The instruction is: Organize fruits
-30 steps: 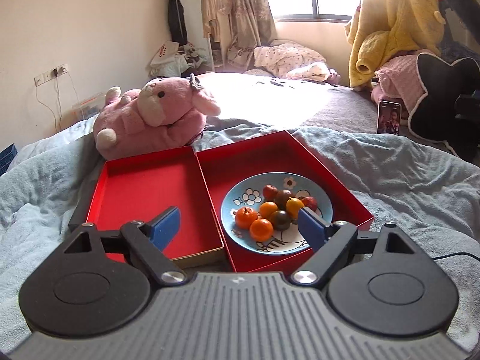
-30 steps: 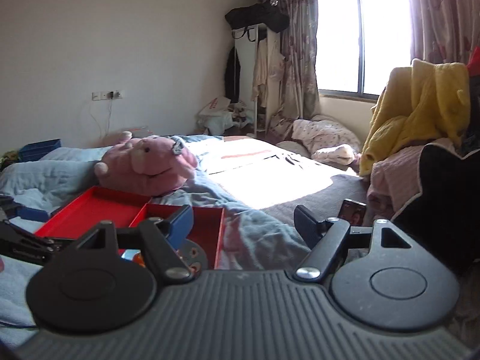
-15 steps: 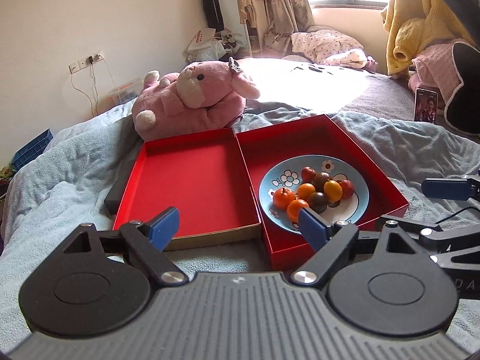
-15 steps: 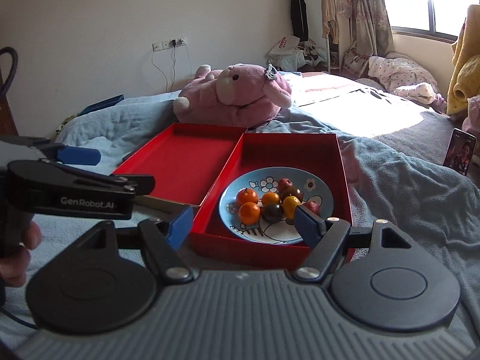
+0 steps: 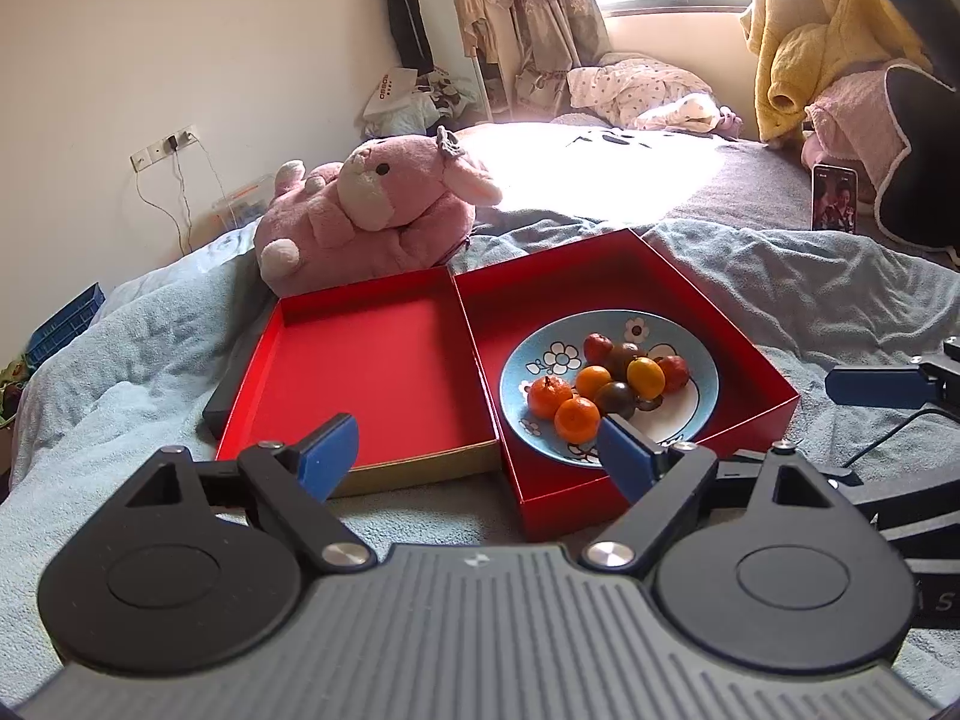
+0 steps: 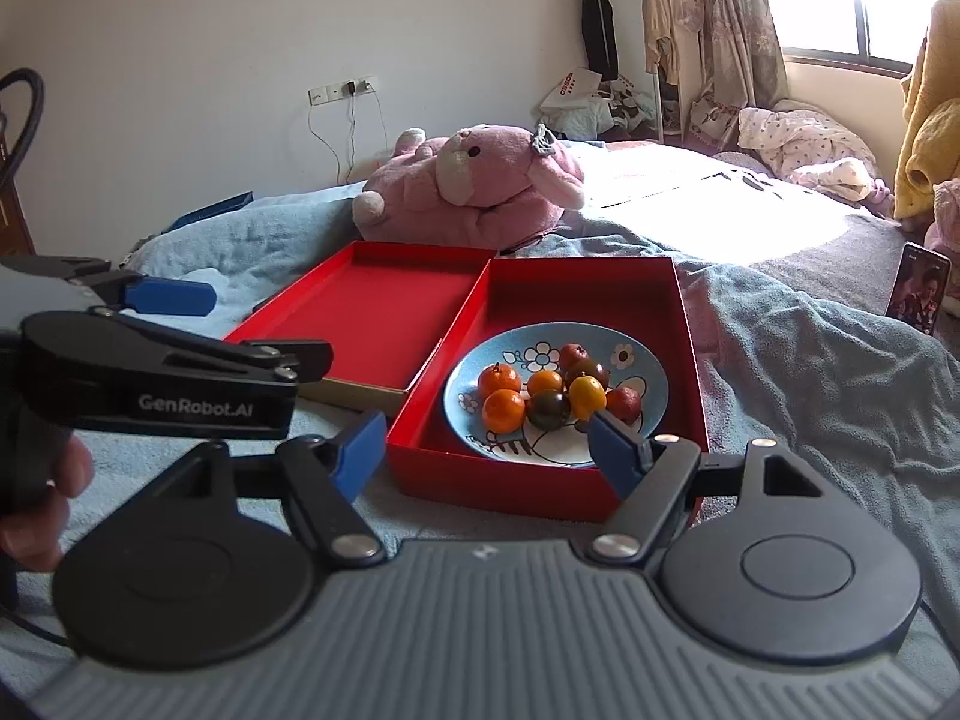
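Note:
A blue flowered plate [image 5: 702, 381] [image 6: 651, 369] lies in the right red box [image 5: 750, 354] [image 6: 684, 324] on the bed. On it are several small fruits: orange mandarins [image 5: 576, 419] [image 6: 503, 410], a yellow one [image 5: 645, 376] [image 6: 587, 395], dark ones [image 5: 615, 397] [image 6: 548, 410] and red ones [image 5: 673, 373] [image 6: 623, 404]. The left red box [image 5: 366, 372] [image 6: 384, 306] holds nothing. My left gripper [image 5: 474, 450] is open and empty in front of both boxes. My right gripper [image 6: 486, 441] is open and empty in front of the plate's box.
A pink plush toy [image 5: 366, 222] [image 6: 474, 192] lies just behind the boxes. A phone [image 5: 834, 198] [image 6: 918, 288] stands at the right. The blue blanket [image 5: 840, 300] is rumpled around the boxes. The left gripper's body [image 6: 162, 384] crosses the right wrist view.
Both grippers swung and settled toward the boxes; the right view turned from the window to the plate. Both stay open. The fruits have not moved.

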A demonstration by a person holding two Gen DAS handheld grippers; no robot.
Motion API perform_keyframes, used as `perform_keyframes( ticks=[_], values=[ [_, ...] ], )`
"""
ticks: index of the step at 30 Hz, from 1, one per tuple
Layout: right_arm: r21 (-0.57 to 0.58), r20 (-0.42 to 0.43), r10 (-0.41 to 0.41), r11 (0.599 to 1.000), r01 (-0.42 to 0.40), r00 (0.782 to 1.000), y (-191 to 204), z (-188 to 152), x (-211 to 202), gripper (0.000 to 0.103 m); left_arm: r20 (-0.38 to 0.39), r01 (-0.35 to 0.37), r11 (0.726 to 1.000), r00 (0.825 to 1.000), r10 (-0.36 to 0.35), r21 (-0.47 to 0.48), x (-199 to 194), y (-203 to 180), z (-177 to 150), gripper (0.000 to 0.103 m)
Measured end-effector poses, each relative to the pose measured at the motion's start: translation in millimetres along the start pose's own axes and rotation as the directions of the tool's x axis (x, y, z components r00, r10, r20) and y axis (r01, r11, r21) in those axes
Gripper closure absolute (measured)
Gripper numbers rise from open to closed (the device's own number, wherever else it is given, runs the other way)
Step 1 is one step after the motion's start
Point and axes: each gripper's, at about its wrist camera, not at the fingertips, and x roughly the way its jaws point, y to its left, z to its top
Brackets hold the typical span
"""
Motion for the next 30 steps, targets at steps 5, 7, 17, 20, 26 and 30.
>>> perform_keyframes(
  ticks=[5, 7, 17, 20, 26, 30],
  values=[
    [-0.012, -0.017, -0.014, 1.000, 0.014, 1.000, -2.3, -7.9, -2.8, 0.027, -0.007, 0.008, 1.000, 1.000, -0.008, 0.020, 2.5, -9.0, -1.7, 0.013],
    [-0.015, -0.024, -0.016, 1.000, 0.016, 1.000, -3.1, -9.7, -3.3, 0.027, -0.007, 0.008, 1.000, 1.000, -0.008, 0.025, 2.8, -11.0, -3.0, 0.013],
    [-0.021, -0.038, -0.003, 1.000, 0.003, 0.999, -1.3, -11.1, -6.5, 0.027, -0.005, 0.003, 1.000, 1.000, -0.002, 0.029, 3.3, -12.3, -3.6, 0.013],
    [-0.023, -0.035, -0.001, 1.000, 0.001, 0.999, -1.1, -10.2, -7.6, 0.027, -0.002, 0.007, 1.000, 1.000, -0.007, 0.028, 3.4, -11.7, -3.2, 0.013],
    [-0.019, -0.043, 0.005, 1.000, -0.005, 0.999, -1.7, -12.0, -5.6, 0.027, -0.018, 0.009, 1.000, 1.000, -0.008, 0.026, 7.6, -11.1, -3.9, 0.013],
    [-0.014, -0.051, 0.015, 1.000, -0.016, 0.999, -3.2, -13.6, -3.7, 0.027, -0.026, 0.011, 1.000, 1.000, -0.010, 0.028, 11.9, -13.5, -1.9, 0.013]
  ],
)
